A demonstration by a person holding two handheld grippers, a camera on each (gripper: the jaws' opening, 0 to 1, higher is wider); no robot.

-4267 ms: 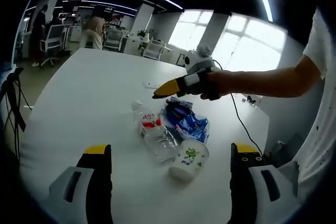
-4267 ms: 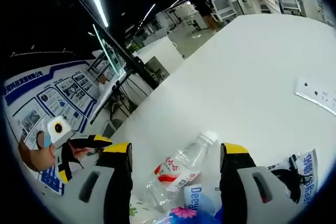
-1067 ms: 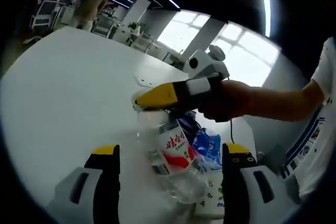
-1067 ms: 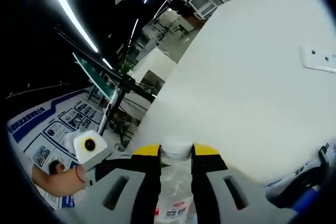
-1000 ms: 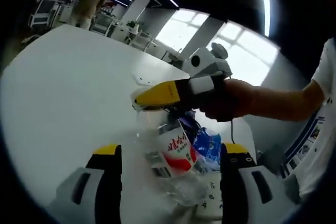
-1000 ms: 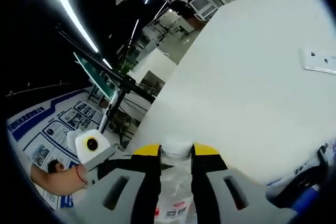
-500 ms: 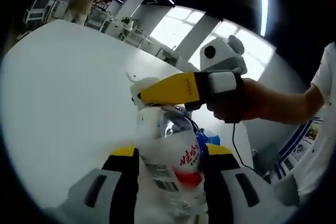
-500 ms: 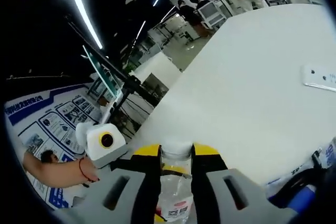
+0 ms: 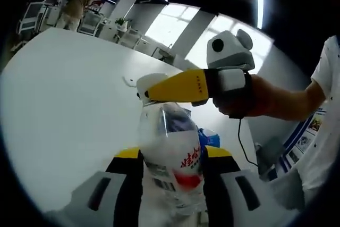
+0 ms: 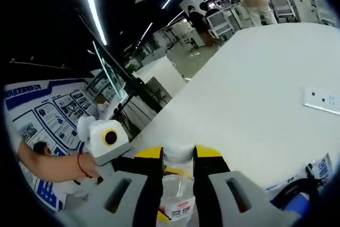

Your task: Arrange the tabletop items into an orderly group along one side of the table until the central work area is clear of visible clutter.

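Currently both my hand-held grippers are clamped on the same plastic water bottle [image 9: 171,155]. Left hand-held gripper [image 9: 172,155] pinches the labelled body between its yellow-tipped jaws. Right hand-held gripper [image 10: 178,153] pinches the neck just under the white cap [image 10: 178,150]; from the left gripper view it comes in from the right with my hand [image 9: 255,97] on it. Bottle sits over the white surface [image 9: 64,94]. Blue packaging [image 9: 208,137] lies just behind the bottle. White power strip [image 10: 322,100] lies well apart on the surface.
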